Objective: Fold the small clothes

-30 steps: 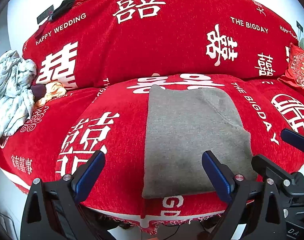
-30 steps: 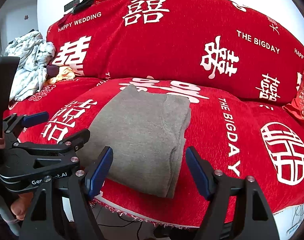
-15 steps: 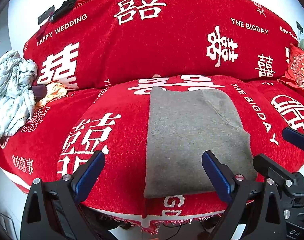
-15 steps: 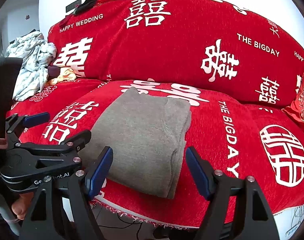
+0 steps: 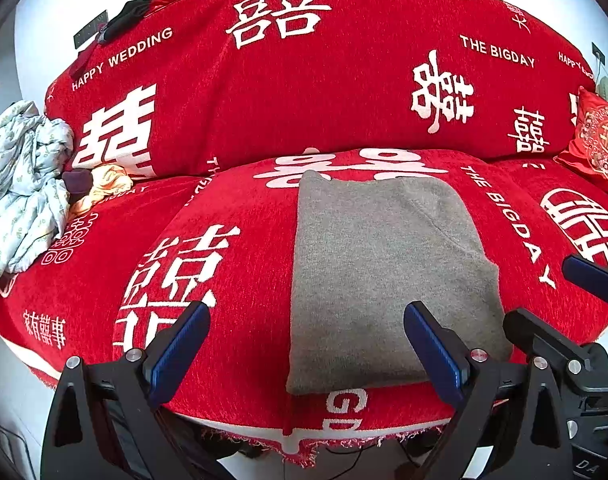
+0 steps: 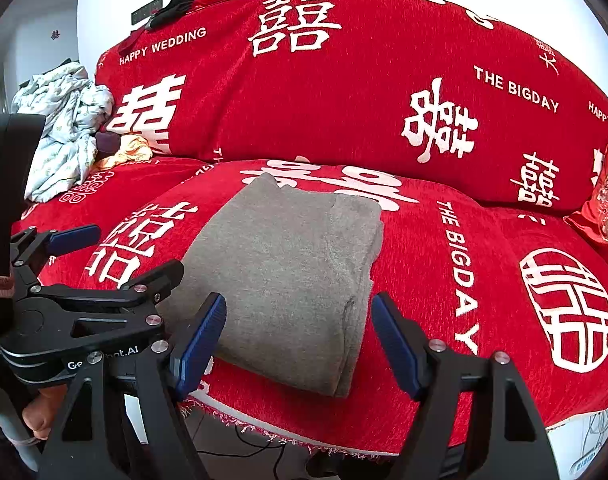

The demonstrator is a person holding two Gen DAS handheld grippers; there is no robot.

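Both tongs, left tongs (image 5: 304,344) and right tongs (image 6: 299,336), are hanging wide open, gripping nothing. Grey sweater (image 5: 380,276) is looking folded on the sofa (image 5: 231,248); crumpled clothes (image 5: 19,184) are waiting, I reckon.

Left gripper (image 5: 306,346): jaws spread wide, blue pads apart, nothing between them, tilted downward, poised off the near edge of the folded grey sweater (image 5: 384,272). Right gripper (image 6: 297,342): jaws likewise wide, nothing gripped, same downward tilt, just beside the left at the sweater's near edge. A hand (image 6: 39,414) shows under the left gripper's body.
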